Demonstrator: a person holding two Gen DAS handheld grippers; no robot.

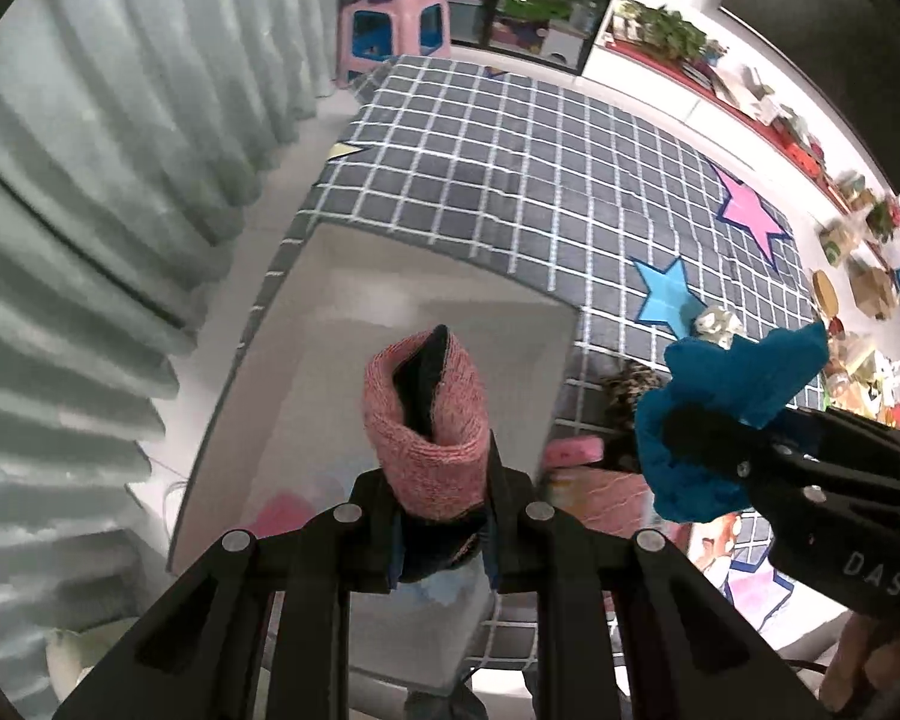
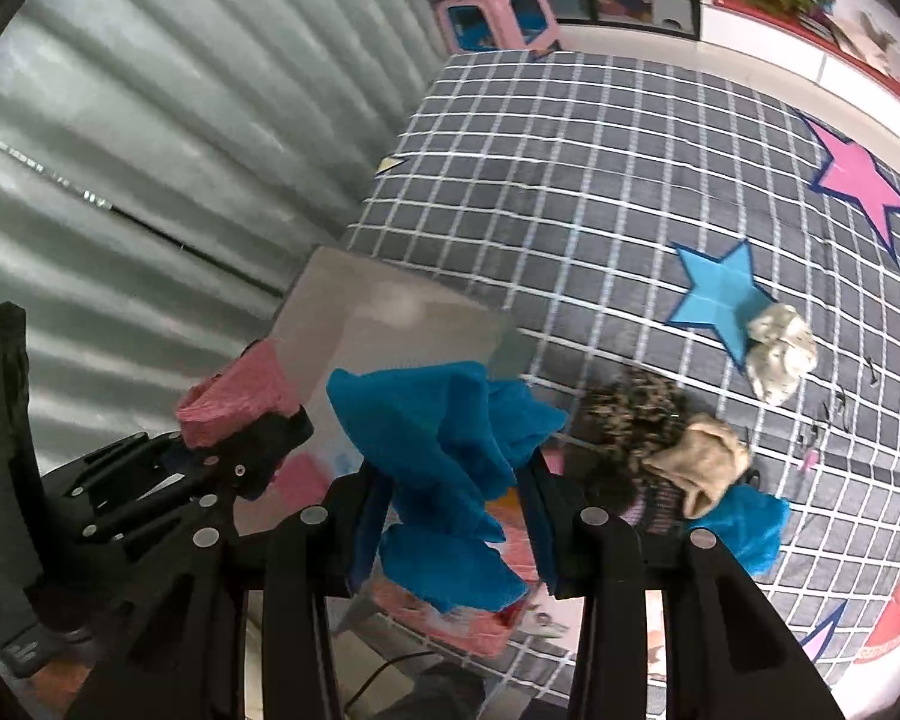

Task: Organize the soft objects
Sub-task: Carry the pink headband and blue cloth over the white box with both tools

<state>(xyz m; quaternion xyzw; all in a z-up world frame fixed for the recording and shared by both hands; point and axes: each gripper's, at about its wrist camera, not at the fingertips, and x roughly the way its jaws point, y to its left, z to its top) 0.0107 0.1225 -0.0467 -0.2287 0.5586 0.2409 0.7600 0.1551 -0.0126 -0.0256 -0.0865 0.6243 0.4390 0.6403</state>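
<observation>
Above the near-left corner of the checked grey bed cover [image 2: 570, 192], both grippers hang over a translucent white bin [image 1: 426, 300]. Clamped in the left gripper [image 1: 438, 516] is a pink knitted sock [image 1: 429, 420], rolled into a stubby tube with a dark lining showing at its open top. Beside it, the right gripper [image 2: 450, 516] pinches a crumpled teal cloth [image 2: 444, 456], its soft folds bunched and drooping between the jaws. Further along the cover, near the blue star [image 2: 720, 294], lie a leopard-print bundle [image 2: 636, 414], a beige sock [image 2: 705, 462], a pale speckled sock [image 2: 780, 348] and another teal piece [image 2: 750, 528]. Pink items rest blurred inside the bin.
</observation>
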